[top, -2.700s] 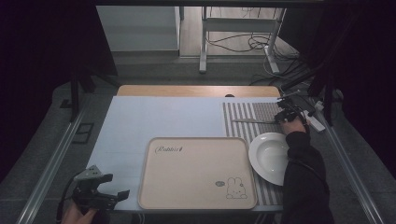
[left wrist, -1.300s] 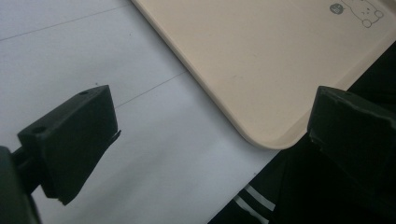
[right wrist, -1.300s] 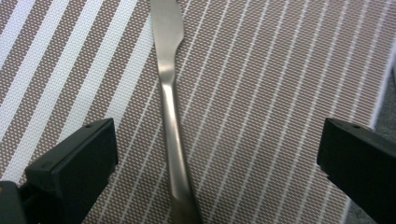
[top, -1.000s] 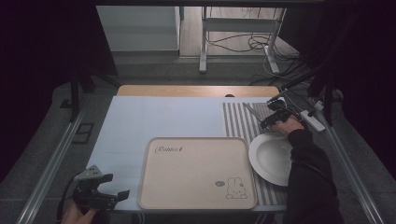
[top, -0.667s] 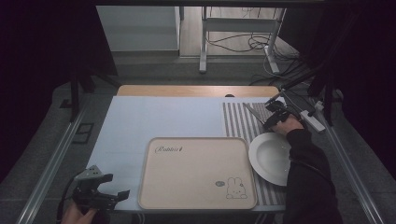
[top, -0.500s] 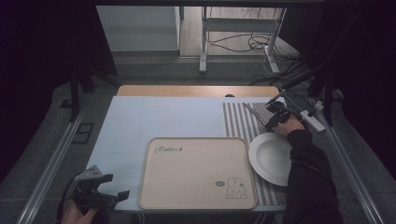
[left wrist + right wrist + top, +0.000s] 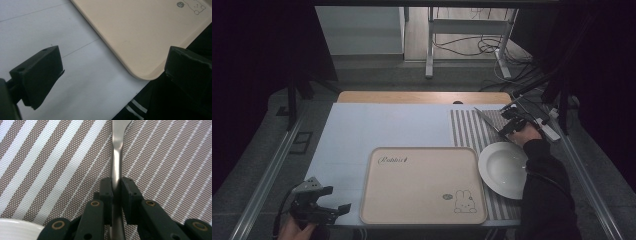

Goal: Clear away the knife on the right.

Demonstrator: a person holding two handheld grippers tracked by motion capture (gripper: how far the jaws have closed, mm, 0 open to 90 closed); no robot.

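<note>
The right gripper [image 7: 116, 187] pinches the slim silver metal utensil handle [image 7: 116, 157] between its fingers; lift level, grip centred

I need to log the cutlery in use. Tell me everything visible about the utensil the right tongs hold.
The utensil is slim, silvery metal with a smooth, slightly curved handle that widens toward its far end, which is cut off from sight. The right tongs clamp the handle between both black jaws. It stretches over the brown-and-white striped placemat, beyond the white plate.

Overhead forward-down; claw cameras close, tabletop shared.
</note>
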